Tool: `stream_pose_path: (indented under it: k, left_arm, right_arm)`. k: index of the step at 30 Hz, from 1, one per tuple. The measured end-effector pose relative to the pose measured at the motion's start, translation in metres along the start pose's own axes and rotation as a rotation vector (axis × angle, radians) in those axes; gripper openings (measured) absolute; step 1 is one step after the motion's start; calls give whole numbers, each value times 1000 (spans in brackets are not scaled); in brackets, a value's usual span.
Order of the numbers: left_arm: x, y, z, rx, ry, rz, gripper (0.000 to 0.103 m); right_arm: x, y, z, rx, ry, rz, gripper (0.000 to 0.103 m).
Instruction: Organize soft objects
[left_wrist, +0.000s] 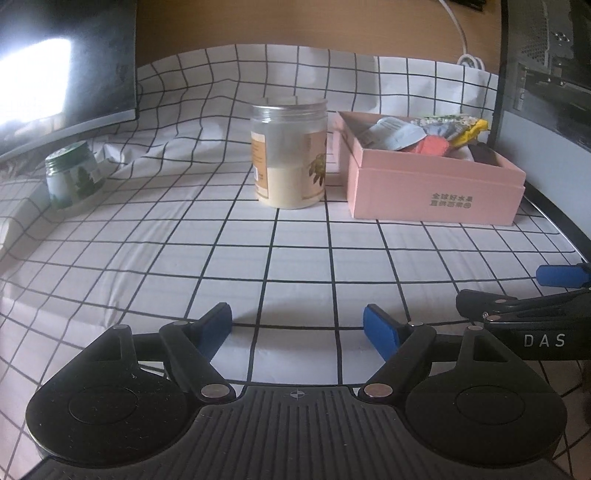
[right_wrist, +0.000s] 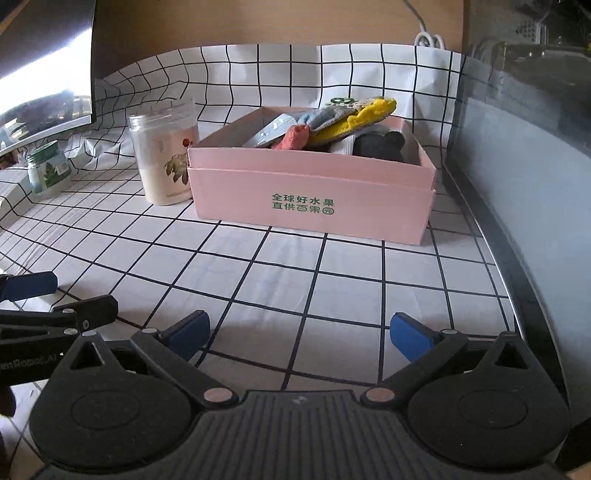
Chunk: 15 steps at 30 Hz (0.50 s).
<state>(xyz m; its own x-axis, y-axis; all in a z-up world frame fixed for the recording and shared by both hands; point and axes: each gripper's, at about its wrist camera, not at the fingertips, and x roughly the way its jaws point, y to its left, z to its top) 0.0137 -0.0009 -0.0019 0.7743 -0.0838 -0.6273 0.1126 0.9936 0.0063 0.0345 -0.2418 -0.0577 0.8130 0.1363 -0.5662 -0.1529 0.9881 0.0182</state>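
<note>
A pink cardboard box (right_wrist: 314, 206) (left_wrist: 436, 192) stands at the back right of the checked cloth. Soft things fill it: a yellow cloth (right_wrist: 354, 122), a red one (right_wrist: 295, 136), a blue-grey one (right_wrist: 317, 118), a black plush piece (right_wrist: 380, 146) and a pale packet (left_wrist: 391, 134). My left gripper (left_wrist: 299, 328) hovers low over bare cloth, open, nothing between its blue pads. My right gripper (right_wrist: 301, 334) is open and empty too, well short of the box. Each gripper shows at the edge of the other's view.
A clear plastic jar (left_wrist: 290, 155) of cream powder stands just left of the box. A small green-lidded jar (left_wrist: 74, 177) sits far left below a monitor (left_wrist: 66, 70). A dark computer case (right_wrist: 524, 140) walls the right side. A white cable (left_wrist: 461, 37) hangs at the back.
</note>
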Motion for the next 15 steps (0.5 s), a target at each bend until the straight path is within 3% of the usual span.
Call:
stream_pose_path:
  k: [15]
  left_arm:
    - [0,0,0,-2,1,0,84]
  right_arm:
    - [0,-1,0,0,0,3,103]
